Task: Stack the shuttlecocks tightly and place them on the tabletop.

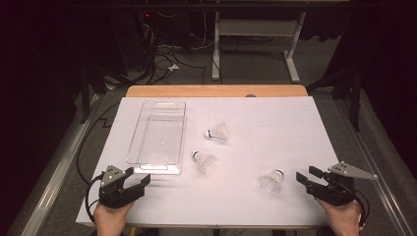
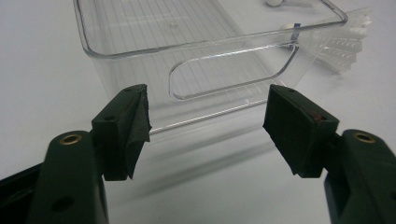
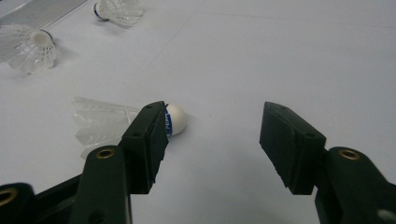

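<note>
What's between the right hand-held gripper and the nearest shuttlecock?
Nothing: bare white tabletop separates the right hand-held gripper from the shuttlecock in the high view.

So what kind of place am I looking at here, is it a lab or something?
Probably a lab or recording workspace: a white-covered table set with three shuttlecocks and a clear bin, loose cables on the floor behind, and a bare desk frame in a dark room.

You face a worktop (image 1: 295, 128) covered by a white sheet, with a strip of pale wood (image 1: 216, 91) showing at its far edge. Beyond it lies grey carpeted floor (image 1: 255, 64), where the white legs of another table (image 1: 292, 59) stand and dark cables (image 1: 162, 61) tangle. The far room sits in deep shadow, while light falls on the sheet.
</note>
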{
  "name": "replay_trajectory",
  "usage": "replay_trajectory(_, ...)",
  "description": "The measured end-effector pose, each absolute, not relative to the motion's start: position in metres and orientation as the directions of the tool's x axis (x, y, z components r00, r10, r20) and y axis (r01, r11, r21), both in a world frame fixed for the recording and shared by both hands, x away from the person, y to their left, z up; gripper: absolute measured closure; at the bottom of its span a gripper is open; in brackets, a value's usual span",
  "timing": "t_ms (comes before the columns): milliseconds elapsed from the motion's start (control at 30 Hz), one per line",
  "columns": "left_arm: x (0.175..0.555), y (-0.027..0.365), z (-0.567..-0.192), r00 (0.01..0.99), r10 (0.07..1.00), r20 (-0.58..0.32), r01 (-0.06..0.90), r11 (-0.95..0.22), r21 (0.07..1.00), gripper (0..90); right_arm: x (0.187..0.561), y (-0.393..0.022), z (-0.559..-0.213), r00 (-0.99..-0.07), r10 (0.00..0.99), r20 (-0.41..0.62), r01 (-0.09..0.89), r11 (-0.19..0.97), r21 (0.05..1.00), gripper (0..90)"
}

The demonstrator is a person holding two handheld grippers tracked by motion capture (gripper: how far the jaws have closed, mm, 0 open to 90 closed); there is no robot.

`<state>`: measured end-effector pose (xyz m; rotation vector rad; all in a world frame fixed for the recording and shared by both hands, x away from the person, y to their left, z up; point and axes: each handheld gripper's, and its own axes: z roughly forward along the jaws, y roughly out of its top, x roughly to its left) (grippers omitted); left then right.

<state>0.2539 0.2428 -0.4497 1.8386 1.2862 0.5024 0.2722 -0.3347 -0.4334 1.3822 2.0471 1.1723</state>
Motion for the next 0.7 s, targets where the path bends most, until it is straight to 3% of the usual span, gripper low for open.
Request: replay_trajectory(700, 0.254, 0.242, -0.450, 0.400, 0.907, -0.131, 0.583, -0.142, 0.800, 32.3, 0.268, -0.315, -0.427, -0.505, 0.859, 0.089, 0.565, 0.251, 0.786, 51.5)
